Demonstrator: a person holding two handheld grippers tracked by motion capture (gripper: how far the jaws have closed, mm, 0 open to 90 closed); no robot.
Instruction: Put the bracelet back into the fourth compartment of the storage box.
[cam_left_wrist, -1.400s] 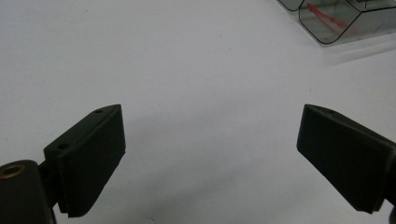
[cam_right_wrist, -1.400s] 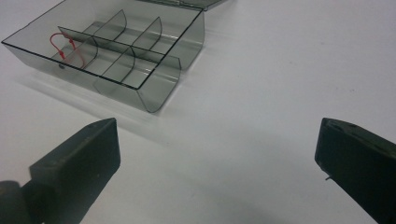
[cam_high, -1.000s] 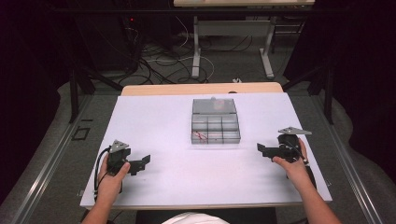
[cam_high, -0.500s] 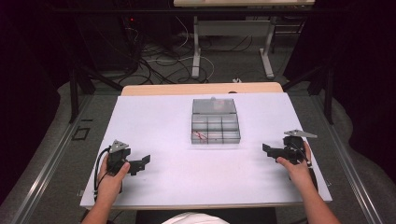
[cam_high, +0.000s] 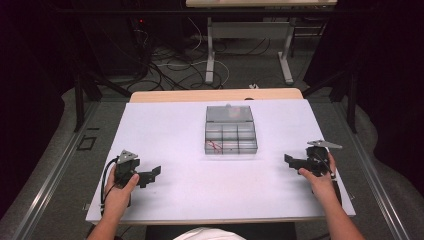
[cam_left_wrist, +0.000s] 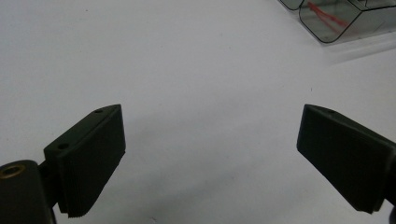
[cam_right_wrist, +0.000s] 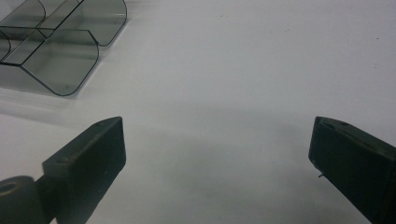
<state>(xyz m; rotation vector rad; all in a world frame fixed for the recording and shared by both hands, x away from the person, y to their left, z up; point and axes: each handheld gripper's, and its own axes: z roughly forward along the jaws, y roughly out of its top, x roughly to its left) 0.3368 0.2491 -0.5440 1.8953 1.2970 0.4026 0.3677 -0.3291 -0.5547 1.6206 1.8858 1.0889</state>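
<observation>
Pretty much nothing has been started here, judging by how things lie. The clear plastic compartment box (cam_high: 230, 132) sits in the middle of the white table (cam_high: 175, 125), toward the far side, with its lid open and standing up behind the tray part. A thin red item (cam_high: 215, 146) lies in the near-left compartment; hard to say what it is, maybe a bit of wire or a rubber band. The left gripper (cam_high: 150, 175) is parked near the front-left of the table, jaws spread wide with nothing between them, pointing roughly toward the box, which peeks into the corner of the left gripper view (cam_left_wrist: 341, 21). The right gripper (cam_high: 292, 161) is the same story on the front-right: jaws wide apart, empty, aimed inward, with the box's rounded corner (cam_right_wrist: 60, 56) off to the side in the right gripper view. Both are well apart from the box, so the reach, any grabbing, and whatever gets done with the compartments all look like they're left to do.
</observation>
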